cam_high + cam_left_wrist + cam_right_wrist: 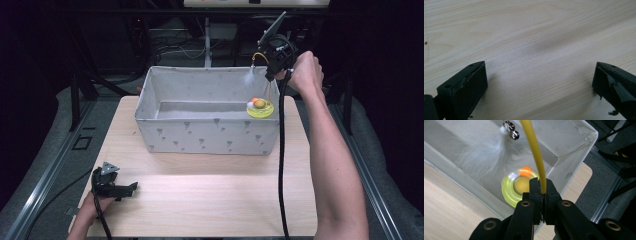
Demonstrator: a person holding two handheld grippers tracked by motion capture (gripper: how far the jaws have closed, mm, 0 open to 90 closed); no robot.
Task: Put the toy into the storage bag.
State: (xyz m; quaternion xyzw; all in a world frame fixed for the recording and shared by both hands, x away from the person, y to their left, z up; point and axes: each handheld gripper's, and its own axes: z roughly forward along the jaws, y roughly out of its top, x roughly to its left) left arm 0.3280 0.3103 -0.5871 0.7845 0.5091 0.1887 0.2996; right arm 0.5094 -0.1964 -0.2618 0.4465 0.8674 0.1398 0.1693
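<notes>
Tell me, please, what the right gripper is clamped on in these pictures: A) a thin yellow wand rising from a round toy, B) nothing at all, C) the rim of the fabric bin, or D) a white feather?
A: in the right gripper view the right gripper has its jaws closed on the yellow wand, which hangs over the round yellow toy inside the fabric bin.

Lab: cables (172,47), metal frames (75,95)
</notes>
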